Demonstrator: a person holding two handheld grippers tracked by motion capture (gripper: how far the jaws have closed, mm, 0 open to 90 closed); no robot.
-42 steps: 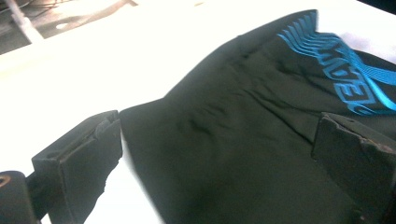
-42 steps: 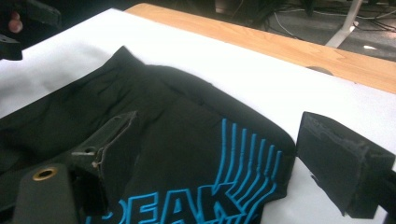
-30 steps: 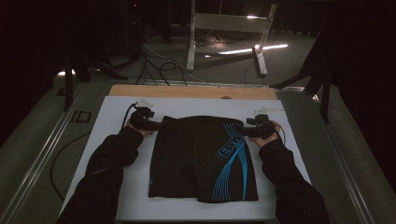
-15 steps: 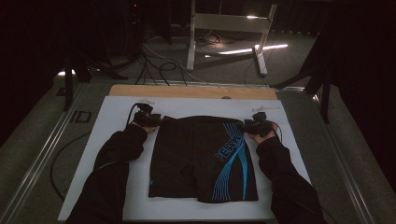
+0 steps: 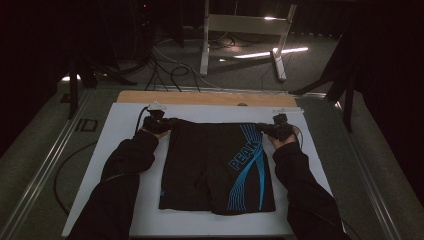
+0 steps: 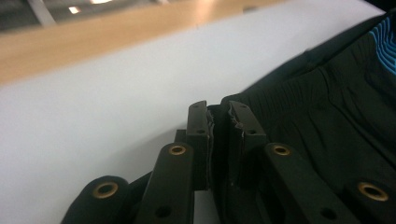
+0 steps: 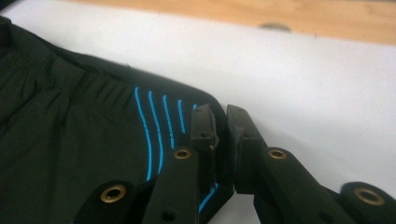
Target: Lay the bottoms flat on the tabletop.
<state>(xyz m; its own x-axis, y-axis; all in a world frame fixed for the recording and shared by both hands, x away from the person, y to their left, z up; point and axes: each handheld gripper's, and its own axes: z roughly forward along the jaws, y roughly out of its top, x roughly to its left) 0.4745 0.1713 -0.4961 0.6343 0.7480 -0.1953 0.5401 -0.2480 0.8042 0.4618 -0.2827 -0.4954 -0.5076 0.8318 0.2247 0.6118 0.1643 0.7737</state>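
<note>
**Both grippers clamped onto the waistband corners**

Nearest the camera, the person's two sleeved forearms reached up the white board [image 5: 115,150] on either side of the black shorts [image 5: 215,170], which lay flat in the middle of it, legs toward the person and waistband at the far end. Within the last second both sets of jaws had been closing. The left gripper [image 6: 218,116] now pinched the waistband's left corner, a thin fold of black fabric caught between its pads. The right gripper [image 7: 219,122] had closed the same way on the right corner, beside the blue stripes [image 7: 159,121], with cloth between its jaws. Compared with a second earlier, the hands had edged slightly farther up the board. I judged the grasp complete and the shorts ready to be lifted or folded by the waistband. Beyond lay the wooden table edge [image 5: 200,97].
</note>
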